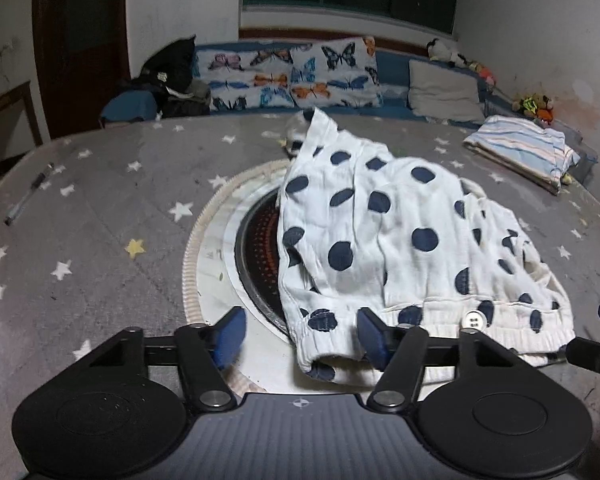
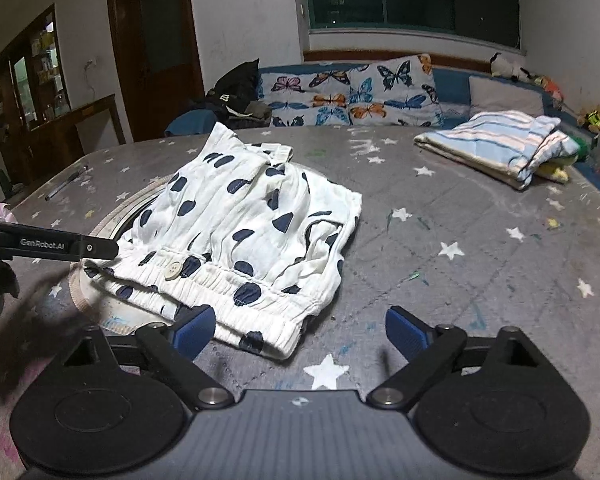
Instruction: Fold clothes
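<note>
White spotted shorts (image 1: 380,240) are straddled at the waistband by the left tool (image 1: 302,338), apart; the right tool (image 2: 300,332), apart beside it, may snag only one layer.

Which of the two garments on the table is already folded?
The striped garment by the far right edge; the polka-dot garment lies rumpled near the grippers.

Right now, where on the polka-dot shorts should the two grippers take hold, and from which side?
Probably the elastic waistband of the polka-dot shorts, coming from the near edge. It lies closest to both grippers, runs across the view, and its gathered band is thick enough to pinch. The left gripper already straddles one end; the right gripper faces the other corner, jaws open, nothing held.
</note>
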Demonstrator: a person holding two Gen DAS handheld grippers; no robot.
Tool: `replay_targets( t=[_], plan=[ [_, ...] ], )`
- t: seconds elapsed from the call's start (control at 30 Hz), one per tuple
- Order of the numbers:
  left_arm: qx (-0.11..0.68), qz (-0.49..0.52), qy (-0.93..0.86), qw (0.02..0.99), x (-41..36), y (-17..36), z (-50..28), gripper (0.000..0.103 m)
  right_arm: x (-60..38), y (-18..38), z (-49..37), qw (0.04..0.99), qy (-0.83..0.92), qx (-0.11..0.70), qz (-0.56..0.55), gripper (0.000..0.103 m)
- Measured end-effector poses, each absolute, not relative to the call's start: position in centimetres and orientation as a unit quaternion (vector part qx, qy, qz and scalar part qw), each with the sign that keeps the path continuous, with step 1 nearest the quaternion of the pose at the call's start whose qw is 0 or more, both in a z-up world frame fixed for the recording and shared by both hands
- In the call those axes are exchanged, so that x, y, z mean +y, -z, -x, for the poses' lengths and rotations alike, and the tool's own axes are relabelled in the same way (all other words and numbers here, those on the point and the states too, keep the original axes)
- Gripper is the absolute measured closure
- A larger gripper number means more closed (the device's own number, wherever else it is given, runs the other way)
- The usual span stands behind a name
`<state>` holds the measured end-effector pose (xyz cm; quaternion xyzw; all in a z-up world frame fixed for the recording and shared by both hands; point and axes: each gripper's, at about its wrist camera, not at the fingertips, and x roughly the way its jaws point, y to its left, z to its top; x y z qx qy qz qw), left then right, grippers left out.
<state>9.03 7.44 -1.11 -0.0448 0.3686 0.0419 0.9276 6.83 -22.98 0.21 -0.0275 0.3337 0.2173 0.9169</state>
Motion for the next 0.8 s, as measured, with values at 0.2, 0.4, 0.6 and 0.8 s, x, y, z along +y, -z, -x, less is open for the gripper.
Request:
replay_targets(
  t=[0.2, 0.4, 0.6, 0.8],
  plan=[
    [0.382, 0.047, -0.015, 0.923, 7.5, 1.8, -9.9, 0.063, -22.8, 0.6, -8.6, 0.905, -0.230, 0.358, 0.009, 0.032],
    [0.383, 0.047, 0.011, 0.923, 7.5, 1.7, -10.0, 0.082, -22.4, 0.9, -9.2, 0.897, -0.242, 0.369, -0.001, 0.057],
    [0.366, 0.055, 0.025, 0.929, 7.2, 0.1, -8.8, 0.093, -22.8, 0.2, -9.3, 0.895, -0.251, 0.368, -0.025, 0.087],
    [0.350, 0.076, 0.044, 0.933, 7.9, -2.5, -6.3, 0.093, -24.0, -2.1, -8.2, 0.891, -0.286, 0.349, -0.047, 0.091]
  ],
)
